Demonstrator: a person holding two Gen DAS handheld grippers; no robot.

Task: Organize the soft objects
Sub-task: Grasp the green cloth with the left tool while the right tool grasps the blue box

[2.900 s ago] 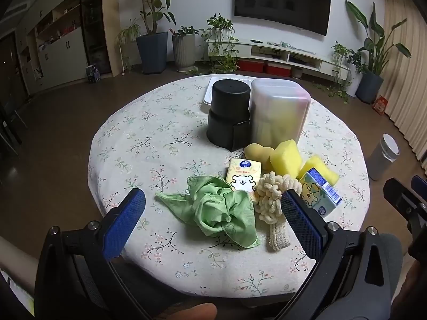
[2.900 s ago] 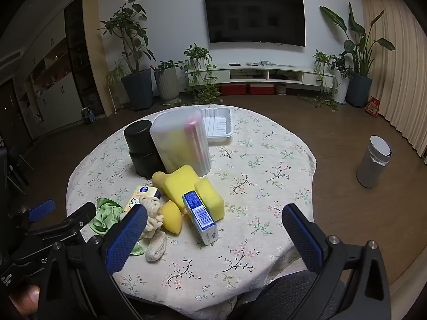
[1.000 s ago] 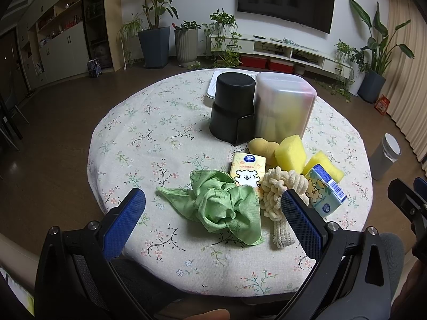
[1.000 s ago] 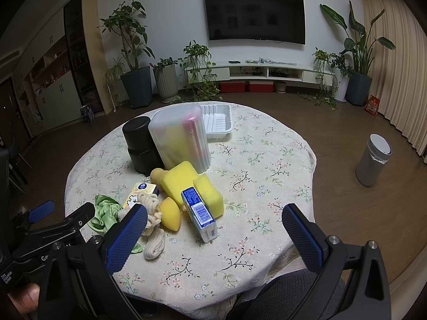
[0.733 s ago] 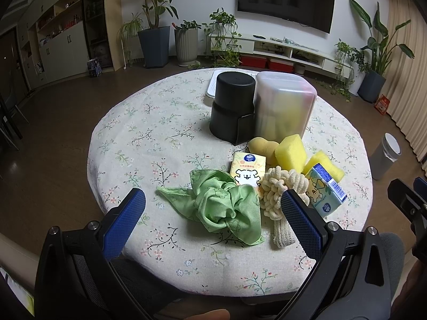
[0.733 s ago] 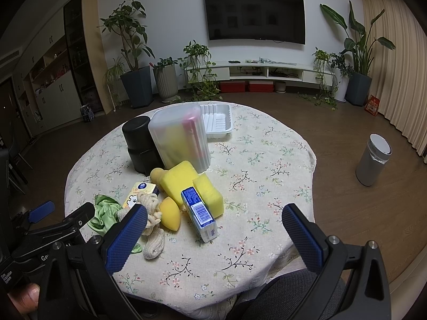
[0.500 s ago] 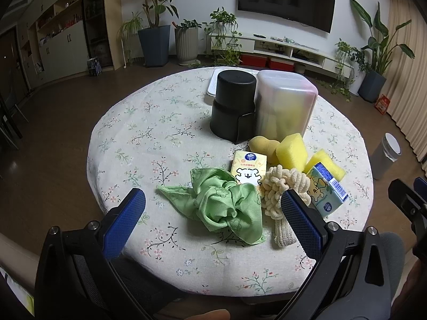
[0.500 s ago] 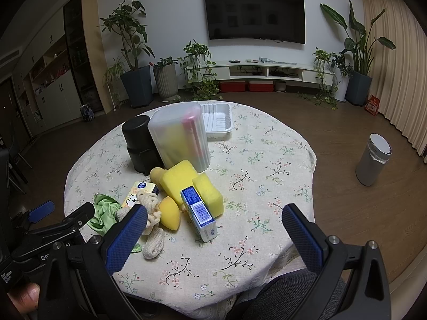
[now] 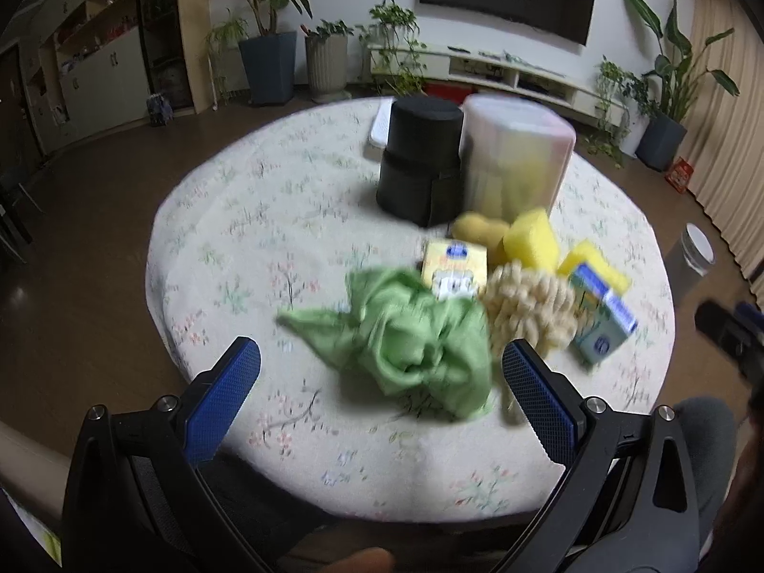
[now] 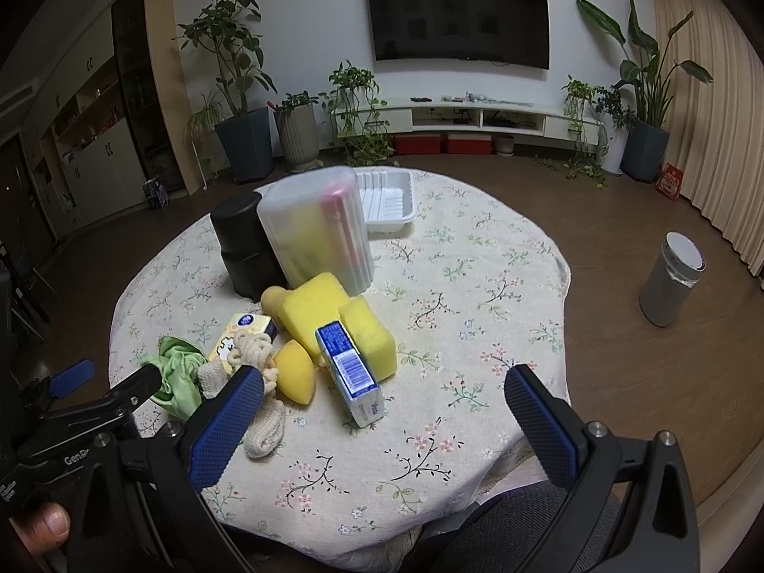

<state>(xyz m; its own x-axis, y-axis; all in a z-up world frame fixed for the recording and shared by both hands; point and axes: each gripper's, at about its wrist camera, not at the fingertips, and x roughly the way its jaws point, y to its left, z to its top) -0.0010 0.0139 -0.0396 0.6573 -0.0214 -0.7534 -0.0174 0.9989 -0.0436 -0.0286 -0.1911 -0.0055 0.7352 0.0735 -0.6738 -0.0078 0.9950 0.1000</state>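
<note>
A crumpled green cloth (image 9: 406, 334) lies on the round floral table (image 9: 267, 238), just ahead of my open, empty left gripper (image 9: 377, 372). Beside it are a cream rope knot (image 9: 530, 310), a yellow tissue pack (image 9: 453, 267), yellow sponges (image 9: 530, 238) and a blue-and-white carton (image 9: 604, 317). In the right wrist view the cloth (image 10: 176, 372), rope knot (image 10: 253, 358), sponges (image 10: 315, 305) and carton (image 10: 351, 372) lie ahead-left of my open, empty right gripper (image 10: 382, 406). The left wrist view is blurred.
A black cylinder (image 10: 243, 248), a frosted plastic box (image 10: 320, 234) and a white tray (image 10: 387, 200) stand at the table's far side. A grey bin (image 10: 671, 286) stands on the floor to the right. Plants and a TV shelf line the wall.
My left gripper has moved forward toward the green cloth, and its view is now blurred with motion. The right gripper has moved slightly closer to the table.
</note>
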